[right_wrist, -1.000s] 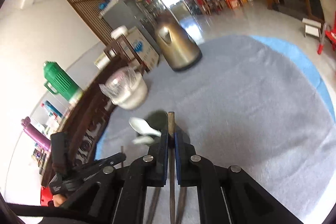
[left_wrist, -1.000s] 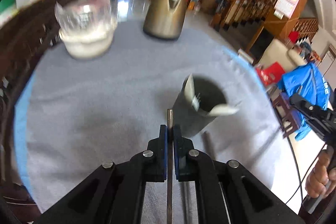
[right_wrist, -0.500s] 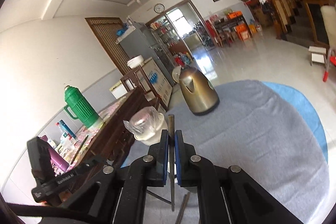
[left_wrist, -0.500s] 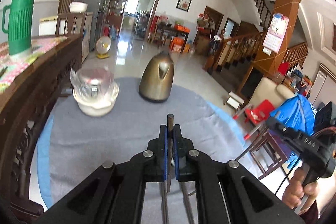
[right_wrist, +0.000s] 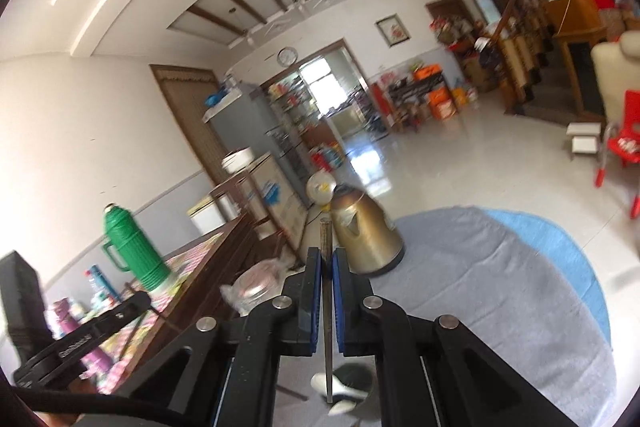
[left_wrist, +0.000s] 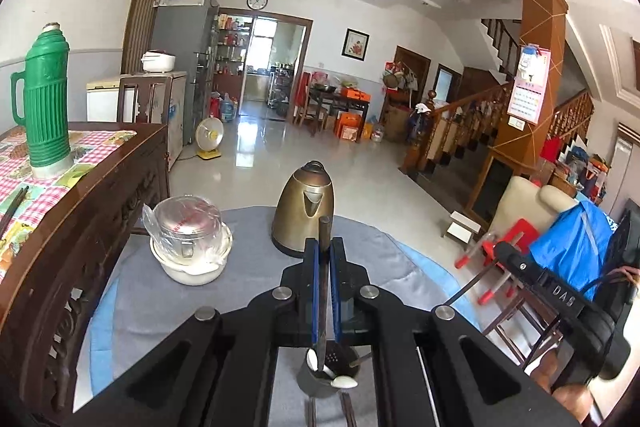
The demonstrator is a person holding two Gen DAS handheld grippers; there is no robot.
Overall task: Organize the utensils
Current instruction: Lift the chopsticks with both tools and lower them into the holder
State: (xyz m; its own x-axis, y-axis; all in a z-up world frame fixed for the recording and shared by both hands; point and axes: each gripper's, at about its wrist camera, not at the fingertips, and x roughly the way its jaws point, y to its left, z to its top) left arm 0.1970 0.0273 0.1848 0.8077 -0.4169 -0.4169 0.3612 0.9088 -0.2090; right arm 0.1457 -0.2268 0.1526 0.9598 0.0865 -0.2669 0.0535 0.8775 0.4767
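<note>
Each gripper, left (left_wrist: 324,255) and right (right_wrist: 327,263), clenched on one slim chopstick (left_wrist: 322,291), apparently metal: stiff, light, slippery, best pinched mid-shaft, above the dark cup (left_wrist: 326,381) of spoons on the tabletop (left_wrist: 256,291)

In the right wrist view, the dark cup (right_wrist: 352,379) is mostly hidden behind the gripper frame, the wrapped bowl (right_wrist: 256,287) is blurred and half covered, while in the left view a hand (left_wrist: 568,393) is cut off at the edge.
</note>
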